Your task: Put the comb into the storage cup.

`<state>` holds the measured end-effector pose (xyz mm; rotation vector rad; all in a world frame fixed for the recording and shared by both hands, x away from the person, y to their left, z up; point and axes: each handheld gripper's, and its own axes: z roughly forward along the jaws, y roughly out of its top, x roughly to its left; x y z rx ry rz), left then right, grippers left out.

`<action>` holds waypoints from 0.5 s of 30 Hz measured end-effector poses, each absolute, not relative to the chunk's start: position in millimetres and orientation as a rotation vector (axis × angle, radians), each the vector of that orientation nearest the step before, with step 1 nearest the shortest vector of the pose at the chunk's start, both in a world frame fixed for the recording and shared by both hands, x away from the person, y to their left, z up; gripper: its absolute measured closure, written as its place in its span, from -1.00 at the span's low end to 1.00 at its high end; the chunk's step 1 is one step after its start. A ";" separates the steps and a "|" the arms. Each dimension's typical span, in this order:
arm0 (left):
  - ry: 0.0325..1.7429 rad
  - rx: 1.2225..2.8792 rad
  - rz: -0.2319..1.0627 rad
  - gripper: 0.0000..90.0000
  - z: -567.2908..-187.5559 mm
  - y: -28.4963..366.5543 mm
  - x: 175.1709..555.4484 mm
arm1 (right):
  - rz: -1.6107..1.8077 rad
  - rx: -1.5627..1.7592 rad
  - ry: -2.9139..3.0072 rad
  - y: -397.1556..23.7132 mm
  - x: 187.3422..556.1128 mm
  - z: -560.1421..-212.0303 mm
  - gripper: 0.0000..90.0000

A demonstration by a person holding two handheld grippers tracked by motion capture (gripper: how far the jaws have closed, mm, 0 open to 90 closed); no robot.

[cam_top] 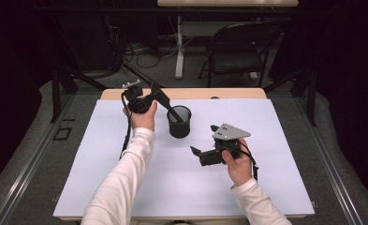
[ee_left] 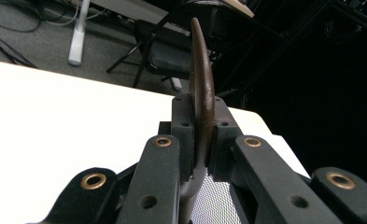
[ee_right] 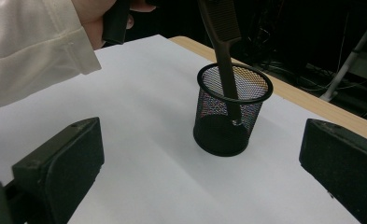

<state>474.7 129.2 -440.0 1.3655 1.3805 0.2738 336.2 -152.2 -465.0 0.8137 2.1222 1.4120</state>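
Clamped tight between the left gripper's point(cam_top: 150, 96) fingers point(ee_left: 218, 140): a long dark brown plastic comb point(ee_right: 224, 42), toothed end up by the grip, narrow handle end slanting down past the rim into the black wire-mesh cup point(ee_right: 231, 112) on the white-covered bench point(cam_top: 125, 187). Long axis tilted, leaning from that hand toward the cup, tip seemingly near the cup's floor. Off to the side, spread wide and empty, the right gripper's point(cam_top: 204, 149) fingers point(ee_right: 59, 163), well apart from the cup and aimed at it.

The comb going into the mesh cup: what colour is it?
Dark brown comb; the right gripper view shows it best, above the black cup.
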 end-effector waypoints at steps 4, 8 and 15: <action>1.384 1.367 0.265 0.86 -443.8 127.6 475.9 | 1.410 0.816 2.124 -152.0 336.3 -465.4 -1.00; 1.380 1.374 0.257 0.87 -445.5 125.3 476.1 | 1.409 0.817 2.126 -152.0 336.3 -465.7 -1.00; 1.385 1.368 0.229 0.87 -450.2 123.2 475.9 | 1.407 0.815 2.130 -152.1 336.5 -466.1 -1.00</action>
